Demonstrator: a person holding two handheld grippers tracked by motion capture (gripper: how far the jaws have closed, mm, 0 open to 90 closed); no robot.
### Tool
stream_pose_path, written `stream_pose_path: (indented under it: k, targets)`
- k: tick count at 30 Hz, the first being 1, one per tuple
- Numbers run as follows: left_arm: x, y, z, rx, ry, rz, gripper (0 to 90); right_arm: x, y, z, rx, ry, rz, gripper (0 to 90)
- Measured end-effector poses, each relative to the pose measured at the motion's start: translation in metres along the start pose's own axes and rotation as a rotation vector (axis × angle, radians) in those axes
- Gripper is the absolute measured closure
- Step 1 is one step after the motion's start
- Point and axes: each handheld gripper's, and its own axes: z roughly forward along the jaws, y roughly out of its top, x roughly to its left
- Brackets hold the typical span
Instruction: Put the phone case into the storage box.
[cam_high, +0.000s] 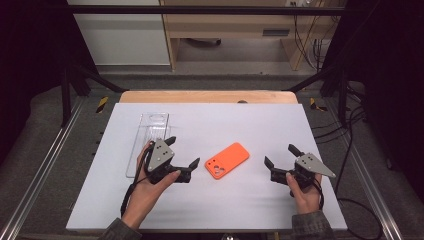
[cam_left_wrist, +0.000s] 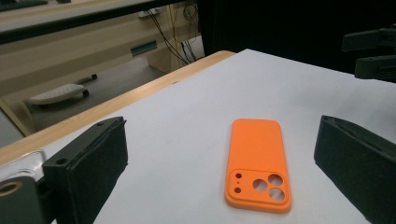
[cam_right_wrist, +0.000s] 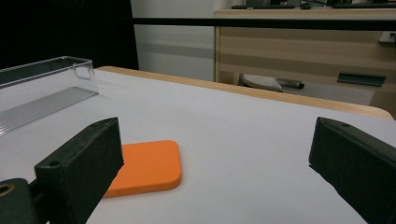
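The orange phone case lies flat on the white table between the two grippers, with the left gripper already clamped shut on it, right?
Not quite. The orange phone case does lie flat on the white table between the two grippers, but the left gripper is open and apart from it. The left gripper view shows the case lying free between the spread jaws.

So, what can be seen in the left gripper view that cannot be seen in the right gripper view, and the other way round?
The left gripper view has the camera cutouts of the orange phone case, plus the right gripper's jaws far off at the upper right edge. The right gripper view has the clear plastic tray at its left, and just one plain corner of the case, partly behind a jaw. Both share the white tabletop, its wooden far edge, the orange case, and a pair of open black jaws holding nothing.
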Motion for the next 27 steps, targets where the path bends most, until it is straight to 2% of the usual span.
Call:
stream_pose_path:
  k: [4,11,27]
  targets:
    - [-0.003,-0.002,0.016,0.025,-0.003,-0.022,3.0,0.000,0.000,0.000,-0.014,-0.013,-0.003,2.9]
    - [-0.011,-0.005,0.037,0.054,-0.011,-0.021,3.1,0.000,0.000,0.000,-0.014,-0.014,0.001,2.9]
    - [-0.026,-0.012,0.065,0.114,-0.034,-0.003,2.9,-0.001,0.000,-0.001,-0.010,-0.010,0.003,2.8]
